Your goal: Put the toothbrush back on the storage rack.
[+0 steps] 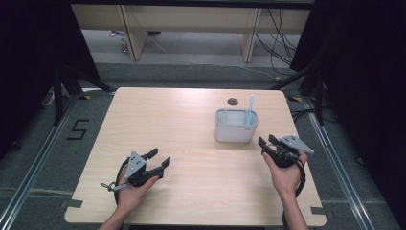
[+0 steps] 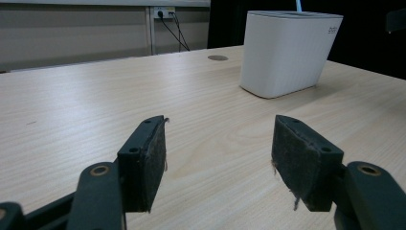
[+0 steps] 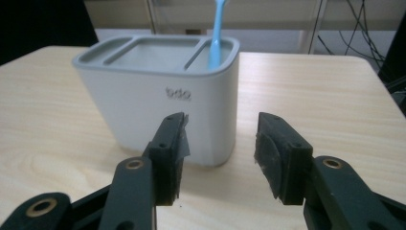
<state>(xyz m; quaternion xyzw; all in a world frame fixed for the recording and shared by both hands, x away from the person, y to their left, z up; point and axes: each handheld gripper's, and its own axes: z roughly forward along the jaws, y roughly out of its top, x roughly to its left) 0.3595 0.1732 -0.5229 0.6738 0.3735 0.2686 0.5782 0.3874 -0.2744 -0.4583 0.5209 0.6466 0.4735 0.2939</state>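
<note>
The white holder [image 1: 236, 126] stands toward the table's [image 1: 182, 143] far right, a blue toothbrush [image 1: 250, 109] upright in its end slot, and looks light, rigid and smooth (likely slippery), so its corner or short end wall seems the best place to take hold. The right gripper [image 3: 219, 143] sits low just beside that corner, jaws apart and empty. The left gripper [image 1: 160, 160] rests well apart, also spread wide and empty.

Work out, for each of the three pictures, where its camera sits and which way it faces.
High view: above the person's side, looking forward and down on the table; both hands show.
Left gripper view: low on the left gripper, facing the white holder; open jaws.
Right gripper view: on the right gripper, close to the holder, blue toothbrush inside; open jaws.
All three share the holder.
</note>
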